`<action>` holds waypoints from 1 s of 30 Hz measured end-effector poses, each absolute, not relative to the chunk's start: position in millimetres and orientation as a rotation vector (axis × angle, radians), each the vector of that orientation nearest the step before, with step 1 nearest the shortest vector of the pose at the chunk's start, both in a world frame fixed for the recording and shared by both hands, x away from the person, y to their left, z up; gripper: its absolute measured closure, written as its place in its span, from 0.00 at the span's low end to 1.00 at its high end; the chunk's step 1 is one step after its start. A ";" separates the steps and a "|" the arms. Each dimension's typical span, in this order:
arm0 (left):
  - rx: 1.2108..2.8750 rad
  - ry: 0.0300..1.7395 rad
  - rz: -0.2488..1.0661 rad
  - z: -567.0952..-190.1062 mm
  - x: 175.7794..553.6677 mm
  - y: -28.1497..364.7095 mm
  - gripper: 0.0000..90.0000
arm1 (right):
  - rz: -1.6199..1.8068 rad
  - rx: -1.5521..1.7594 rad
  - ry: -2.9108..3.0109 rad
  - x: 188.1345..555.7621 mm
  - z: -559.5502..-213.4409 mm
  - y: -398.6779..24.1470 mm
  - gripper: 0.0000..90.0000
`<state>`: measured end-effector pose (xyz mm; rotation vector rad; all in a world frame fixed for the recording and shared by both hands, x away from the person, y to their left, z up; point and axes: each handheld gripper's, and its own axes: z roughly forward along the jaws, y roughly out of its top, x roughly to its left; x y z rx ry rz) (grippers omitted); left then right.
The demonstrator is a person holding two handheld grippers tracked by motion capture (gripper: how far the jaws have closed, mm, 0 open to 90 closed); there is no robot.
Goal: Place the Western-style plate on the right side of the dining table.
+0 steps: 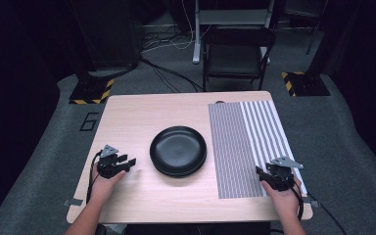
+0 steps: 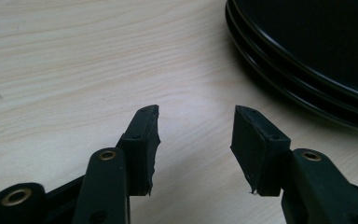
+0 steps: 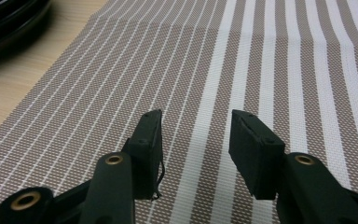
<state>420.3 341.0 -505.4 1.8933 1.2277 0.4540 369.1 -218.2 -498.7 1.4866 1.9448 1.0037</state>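
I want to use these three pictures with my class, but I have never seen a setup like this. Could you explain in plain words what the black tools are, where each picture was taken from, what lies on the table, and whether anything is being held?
No robot arm is here. A person sits at a wooden table and holds a hand tool with a two-jaw claw in each hand: the left claw and the right claw.

The wide picture comes from a fixed camera above the person, looking forward and down. The other two come from small cameras riding on each tool, looking along its own black jaws.

On the table lies a stack of black plates in the middle, and beside it a striped placemat. In its own picture, the left claw points towards the plates; in its own, the right claw is over the placemat.

Nothing is held: both claws stand open with empty gaps.
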 end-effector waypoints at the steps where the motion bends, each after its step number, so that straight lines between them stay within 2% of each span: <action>1: 1.888 1.230 0.440 -504.7 419.7 339.9 0.57 | 1.011 1.481 1.946 369.1 -498.3 -217.1 0.59; 11: 1.868 1.238 0.362 -500.3 415.7 330.2 0.58 | 1.035 1.481 1.995 366.6 -490.6 -201.5 0.59; 30: 1.899 1.215 0.386 -480.1 419.2 314.2 0.57 | 1.080 1.443 2.032 377.7 -467.2 -192.9 0.59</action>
